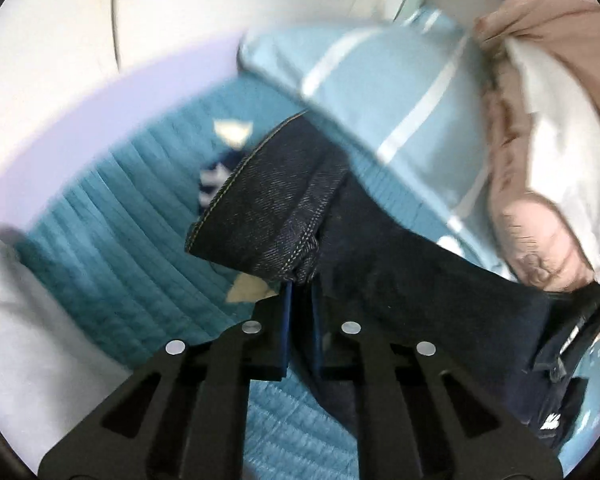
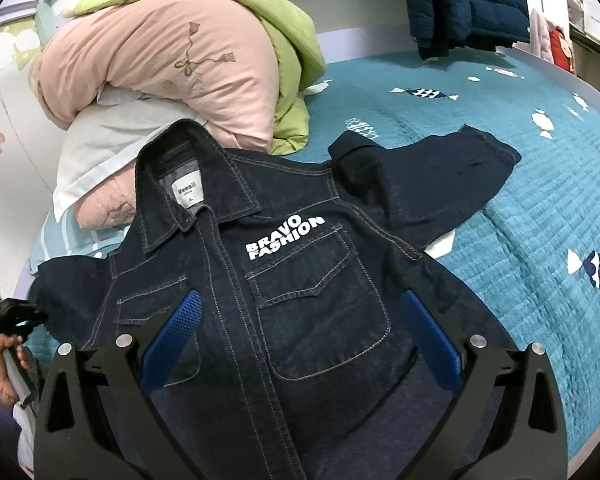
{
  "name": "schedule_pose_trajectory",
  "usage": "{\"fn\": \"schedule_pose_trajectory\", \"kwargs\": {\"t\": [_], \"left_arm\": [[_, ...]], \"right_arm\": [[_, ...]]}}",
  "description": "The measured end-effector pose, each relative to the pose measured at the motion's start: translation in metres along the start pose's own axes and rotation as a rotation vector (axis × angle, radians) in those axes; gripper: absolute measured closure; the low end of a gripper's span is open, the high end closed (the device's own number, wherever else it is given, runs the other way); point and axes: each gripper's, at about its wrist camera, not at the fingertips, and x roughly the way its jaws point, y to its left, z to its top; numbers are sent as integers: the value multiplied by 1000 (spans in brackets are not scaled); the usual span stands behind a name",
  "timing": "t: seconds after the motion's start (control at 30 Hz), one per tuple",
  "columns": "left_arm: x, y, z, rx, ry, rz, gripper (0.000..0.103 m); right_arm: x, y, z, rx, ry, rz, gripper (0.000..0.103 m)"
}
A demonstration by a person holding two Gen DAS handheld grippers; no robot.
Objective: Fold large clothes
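While left fingers (image 1: 302,286) pinch the denim jacket's (image 2: 300,272) cuff (image 1: 260,208), right fingers (image 2: 300,320) stand wide.

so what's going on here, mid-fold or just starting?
Just starting, by the look of it. A person with a gripper in each hand is working on a dark denim jacket spread front-up on a teal quilted bedspread. The left gripper is shut on the cuff end of one sleeve. The right gripper is open, its blue pads apart over the jacket's chest pockets, holding nothing. The other sleeve lies spread out, unfolded. Pillows and bedding are heaped behind the collar.
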Motion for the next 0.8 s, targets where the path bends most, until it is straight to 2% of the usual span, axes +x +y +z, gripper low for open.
{"fn": "schedule_pose_trajectory", "kwargs": {"t": [0.13,0.2,0.3,0.4,0.5,0.57,0.7,0.8], "left_arm": [[-75,-19,-11,54,-158,-27,96],[-124,-42,-23,100,-255,-82,96],[-179,-81,-38,170,-330,-159,96],[-216,-145,-64,289,-359,-245,96],[-218,-212,-99,430,-358,-265,96],[-203,-255,-121,496,-310,-278,96],[-148,-328,-174,626,-208,-248,96],[-102,-358,-212,718,-120,-219,94]], "right_arm": [[-2,-7,1,22,-6,-2,7],[-4,-11,2,37,-16,-4,7],[-8,-23,6,73,-35,-16,7],[-13,-42,10,123,-58,-42,7],[-18,-64,12,187,-88,-80,7],[-23,-80,14,227,-112,-104,7],[-25,-102,15,262,-121,-134,7],[-22,-116,14,286,-108,-145,7]]}}
